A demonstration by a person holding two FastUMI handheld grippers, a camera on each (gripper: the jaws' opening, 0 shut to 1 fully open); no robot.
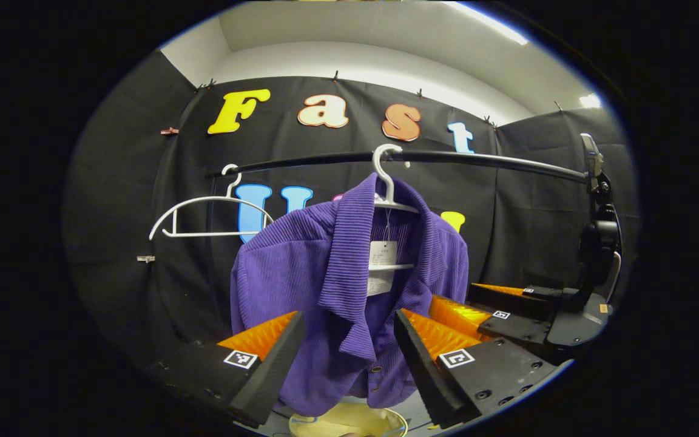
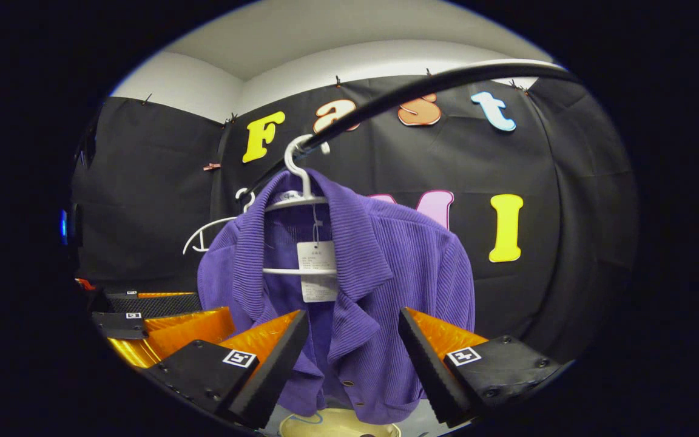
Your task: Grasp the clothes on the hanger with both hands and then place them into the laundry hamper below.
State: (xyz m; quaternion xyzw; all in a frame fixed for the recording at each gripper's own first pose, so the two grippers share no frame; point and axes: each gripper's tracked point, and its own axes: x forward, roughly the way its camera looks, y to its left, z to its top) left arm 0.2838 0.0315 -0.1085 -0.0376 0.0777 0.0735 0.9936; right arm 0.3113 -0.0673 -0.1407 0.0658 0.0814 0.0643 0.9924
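Black rail (image 1: 483,159) runs across the booth w/ a purple ribbed jacket (image 1: 301,273) hanging from it on a white hanger (image 1: 386,176). Jacket is collared, open at the front, small buttons low on the front edge. In the right gripper view the same jacket (image 2: 398,291) hangs centre frame, hanger hook (image 2: 296,161) over the rail (image 2: 422,85).

Below the jacket's hem, a pale yellow hamper rim (image 1: 349,422) shows at the bottom edge; also in the right gripper view (image 2: 337,425). Jacket is above it, not in it.

Left gripper (image 1: 349,346): jaws spread wide, jacket's lower front seen between the fingers, no contact that I can make out. Right gripper (image 2: 352,346): jaws spread too, jacket's lower part between them, not pinched. In the left gripper view the right gripper (image 1: 483,312) sits lower right, just beside the jacket's edge; in the right gripper view the left gripper (image 2: 155,318) sits lower left.

Second white hanger (image 1: 204,215), empty, hangs further left on the rail, apart from the jacket.

White paper tag (image 1: 381,267) dangles inside the collar on a string; printed text too small to read. Same tag in the right gripper view (image 2: 318,270), also unreadable.
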